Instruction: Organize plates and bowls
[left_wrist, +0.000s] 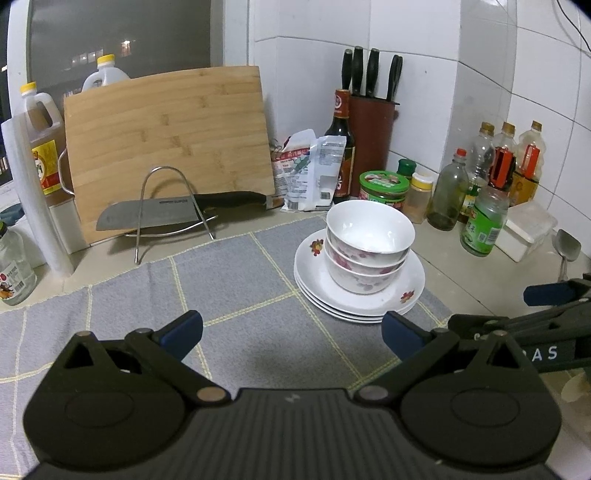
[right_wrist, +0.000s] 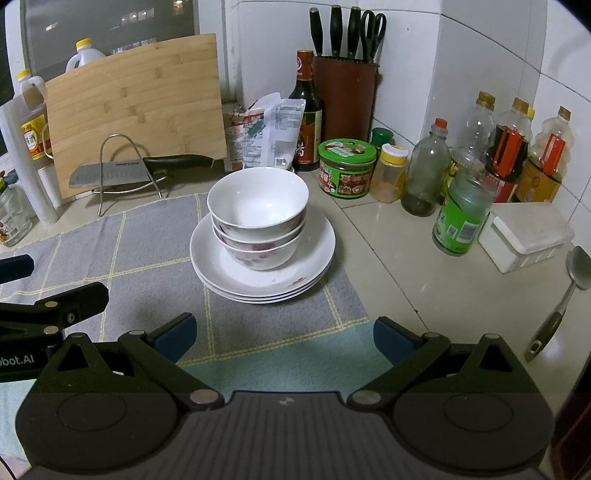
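Three white bowls with red flowers (left_wrist: 369, 247) (right_wrist: 258, 218) are nested on a stack of three white plates (left_wrist: 413, 291) (right_wrist: 317, 258), on a grey checked mat (left_wrist: 240, 295) (right_wrist: 129, 251). My left gripper (left_wrist: 291, 332) is open and empty, low over the mat, in front and left of the stack. My right gripper (right_wrist: 282, 338) is open and empty, just in front of the stack. Each gripper shows at the edge of the other's view, the right in the left wrist view (left_wrist: 546, 310) and the left in the right wrist view (right_wrist: 48, 295).
A bamboo cutting board (left_wrist: 170, 147) (right_wrist: 136, 110) leans at the back with a cleaver (left_wrist: 177, 212) (right_wrist: 133, 168) on a wire rack. Sauce bottles, jars (right_wrist: 461, 218), a knife block (right_wrist: 343, 96), a white box (right_wrist: 524, 236) and a spoon (right_wrist: 569, 288) crowd the right counter.
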